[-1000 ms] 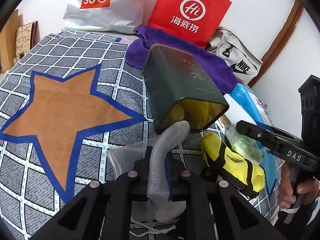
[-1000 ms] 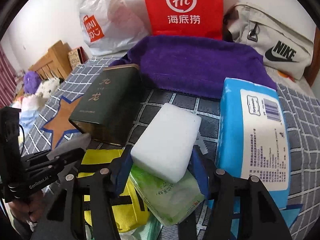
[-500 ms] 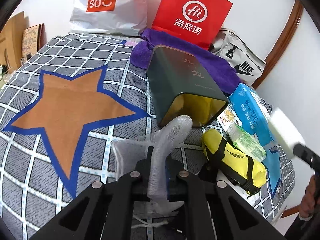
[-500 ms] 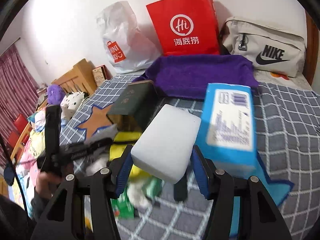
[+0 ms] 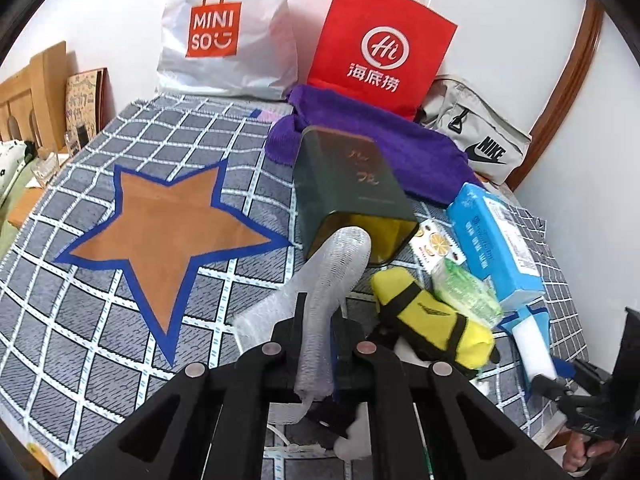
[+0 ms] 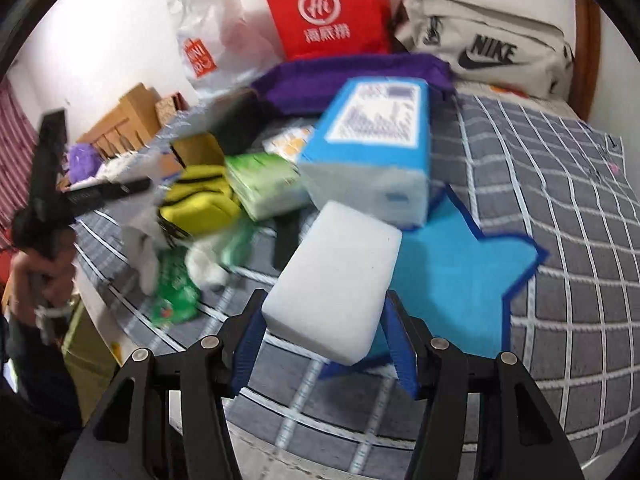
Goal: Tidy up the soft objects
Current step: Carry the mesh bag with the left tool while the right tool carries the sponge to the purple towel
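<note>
My left gripper [image 5: 318,320] is shut on a white mesh bag [image 5: 340,256], whose bunched top stands up between the fingers, just in front of the open mouth of a dark green tin [image 5: 348,184] lying on its side. My right gripper [image 6: 324,336] is shut on a white foam sponge [image 6: 336,280], held above the bedspread near a light blue star patch [image 6: 460,280]. The left wrist view shows that sponge [image 5: 534,344] at the lower right. A yellow pouch [image 5: 432,320], a green tissue pack [image 5: 466,288] and a blue tissue pack [image 5: 496,236] lie beside the tin.
A purple towel [image 5: 380,144], a red paper bag [image 5: 380,48], a white Miniso bag [image 5: 224,36] and a grey Nike bag [image 5: 480,140] line the wall. The checked bedspread [image 5: 100,320] bears an orange star. The bed's edge and a person's hand [image 6: 44,280] are at the left.
My right gripper has drawn back from the pile with the sponge, toward the bed's near edge. My left gripper has risen a little, lifting the mesh bag.
</note>
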Available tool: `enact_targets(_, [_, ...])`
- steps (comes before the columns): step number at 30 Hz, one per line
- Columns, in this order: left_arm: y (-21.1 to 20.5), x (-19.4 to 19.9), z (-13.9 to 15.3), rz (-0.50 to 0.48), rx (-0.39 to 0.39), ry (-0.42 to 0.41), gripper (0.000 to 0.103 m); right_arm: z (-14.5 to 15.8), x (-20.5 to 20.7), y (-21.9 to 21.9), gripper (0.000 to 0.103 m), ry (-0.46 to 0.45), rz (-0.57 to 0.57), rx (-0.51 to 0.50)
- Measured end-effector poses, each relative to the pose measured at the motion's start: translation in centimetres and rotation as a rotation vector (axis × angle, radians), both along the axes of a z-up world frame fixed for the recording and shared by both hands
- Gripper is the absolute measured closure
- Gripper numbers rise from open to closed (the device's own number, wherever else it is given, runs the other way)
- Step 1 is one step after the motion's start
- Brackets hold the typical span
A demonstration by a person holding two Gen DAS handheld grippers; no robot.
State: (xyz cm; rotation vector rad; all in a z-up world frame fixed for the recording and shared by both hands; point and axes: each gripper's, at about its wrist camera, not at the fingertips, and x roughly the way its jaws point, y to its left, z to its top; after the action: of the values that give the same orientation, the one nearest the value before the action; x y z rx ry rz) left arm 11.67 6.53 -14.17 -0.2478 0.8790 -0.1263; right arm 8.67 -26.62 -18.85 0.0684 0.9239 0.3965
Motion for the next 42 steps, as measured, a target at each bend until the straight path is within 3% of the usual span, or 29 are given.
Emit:
enact_targets(7, [-1.0,-0.3,2.6,0.001,0.027,-0.016,0.095,1.4,-0.7,-1.0,0.047,-0.037,0.001,0.017])
enact_targets(19, [-2.2,1.5,5.9,0.026,0.058,-0.02,0.095,6.6,0.9,-2.6,0.047,-0.157,0.007,0.042])
enact_targets(30, [-2.3,5.5,7.4,0.035,0.093,-0.011,0.095,11.2,6.3,-3.2,0.047,-0.241,-0.027,0.044])
enact_targets(42, [-2.9,11.3,7.3,0.019,0.116,0.012,0.095,12.9,14.2,-2.4,0.047,-0.266,-0.041,0.058])
